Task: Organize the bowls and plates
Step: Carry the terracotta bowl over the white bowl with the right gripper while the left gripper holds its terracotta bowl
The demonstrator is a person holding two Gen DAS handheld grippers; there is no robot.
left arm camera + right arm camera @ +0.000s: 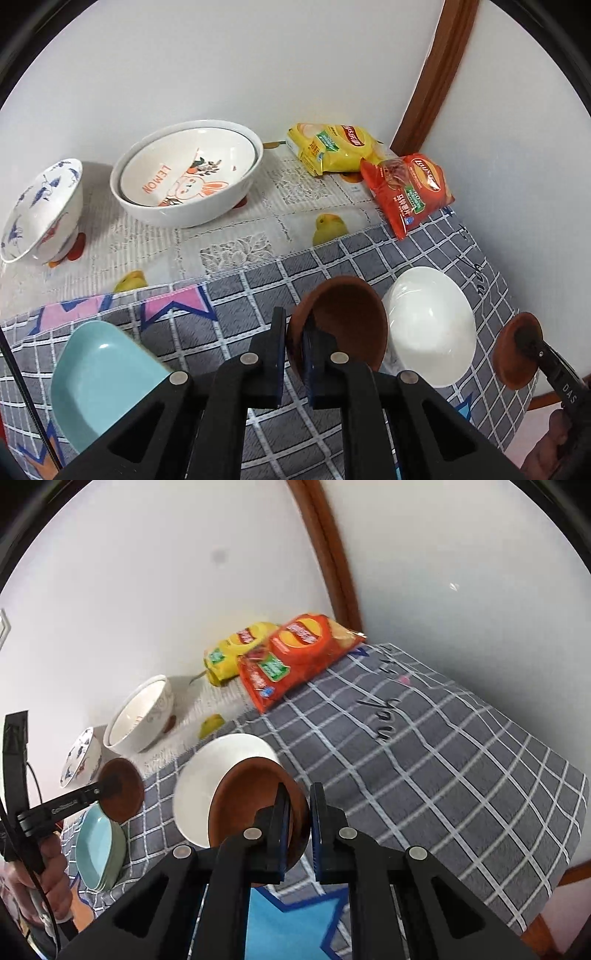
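place: looks like somebody's home, dining corner type deal
worktop [236, 236]: pushed up against a plain white wall [184, 74], with a grey checked cloth [424, 760] laid over a lacy one printed with little yellow chicks
dishes: everyday mismatched stuff, a cartoon bunny "LEMON" bowl [188, 173], a blue-painted china bowl [40, 210]
snacks: yellow chip bag [332, 147] and red chip bag [406, 192] just sitting in the corner
trim: brown wooden frame [439, 74] running up the wall, very house-y

A grey cloth with a white grid [236, 295] covers the worktop beside a pale printed cloth with yellow chicks [229, 225]. Two plain reddish-brown round bowls [347, 314] [515, 354] flank a plain glossy white bowl [432, 325]. The wide white dish [188, 173] carries an orange rabbit and "LEMON" lettering; the small white bowl [40, 210] has blue cranes.
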